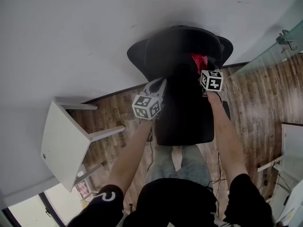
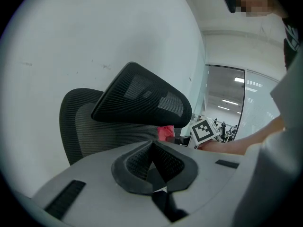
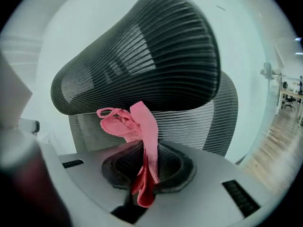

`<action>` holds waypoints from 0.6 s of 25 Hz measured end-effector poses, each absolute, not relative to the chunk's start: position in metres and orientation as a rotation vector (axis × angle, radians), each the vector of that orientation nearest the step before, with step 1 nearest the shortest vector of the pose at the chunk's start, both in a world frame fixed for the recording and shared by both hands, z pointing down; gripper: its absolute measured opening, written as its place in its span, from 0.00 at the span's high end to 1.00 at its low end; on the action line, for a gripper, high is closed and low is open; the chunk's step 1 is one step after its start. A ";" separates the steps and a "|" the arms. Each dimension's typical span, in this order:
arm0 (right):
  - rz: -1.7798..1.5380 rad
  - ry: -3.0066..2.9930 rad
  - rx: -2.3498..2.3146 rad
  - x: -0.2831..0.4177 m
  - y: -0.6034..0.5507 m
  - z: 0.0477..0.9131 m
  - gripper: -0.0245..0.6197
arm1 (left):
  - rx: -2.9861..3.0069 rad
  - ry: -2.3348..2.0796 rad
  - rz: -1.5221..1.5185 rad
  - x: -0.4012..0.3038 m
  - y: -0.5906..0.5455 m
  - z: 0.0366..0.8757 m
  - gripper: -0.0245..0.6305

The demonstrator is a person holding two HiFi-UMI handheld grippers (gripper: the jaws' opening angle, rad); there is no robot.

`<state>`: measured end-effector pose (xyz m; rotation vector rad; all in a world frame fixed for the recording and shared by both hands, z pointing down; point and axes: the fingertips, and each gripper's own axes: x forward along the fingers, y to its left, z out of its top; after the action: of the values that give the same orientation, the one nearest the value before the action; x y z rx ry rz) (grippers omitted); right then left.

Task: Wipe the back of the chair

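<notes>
Your right gripper (image 3: 147, 169) is clamped tight on the pink cloth (image 3: 139, 124), with a floppy tuft poking out front. Lead with that tuft and press it flat on the mesh, not the jaws. Your left gripper (image 2: 152, 163) is closed on nothing, so I'd steady the chair with it. The chair back (image 3: 208, 126) sits right ahead: black ribbed mesh, curved headrest (image 3: 142, 51) above, close to the white wall (image 1: 71, 32).

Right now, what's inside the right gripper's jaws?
A pink cloth, pinched in the right gripper, whose jaws are shut on it. Its free end stands up in front of the headrest. The pinched stretch itself is covered by the pads.
</notes>
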<state>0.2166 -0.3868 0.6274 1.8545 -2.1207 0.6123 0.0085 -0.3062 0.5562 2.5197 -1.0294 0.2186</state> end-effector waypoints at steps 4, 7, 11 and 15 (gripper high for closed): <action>0.616 -2.098 1.879 0.244 -0.380 0.629 0.85 | 2.528 -1.025 0.227 0.025 -0.303 0.555 0.93; 0.624 -2.074 1.902 0.267 -0.375 0.631 0.85 | 2.533 -1.021 0.236 0.037 -0.300 0.555 0.93; 0.640 -2.044 1.931 0.296 -0.366 0.634 0.85 | 2.539 -1.004 0.248 0.054 -0.294 0.556 0.93; 0.649 -2.009 1.968 0.325 -0.357 0.637 0.85 | 2.546 -0.992 0.268 0.067 -0.289 0.557 0.93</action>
<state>0.3247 -0.3569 0.6367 1.9684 -2.0089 0.6492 0.0670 -0.2888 0.5571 2.5464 -0.9919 0.2682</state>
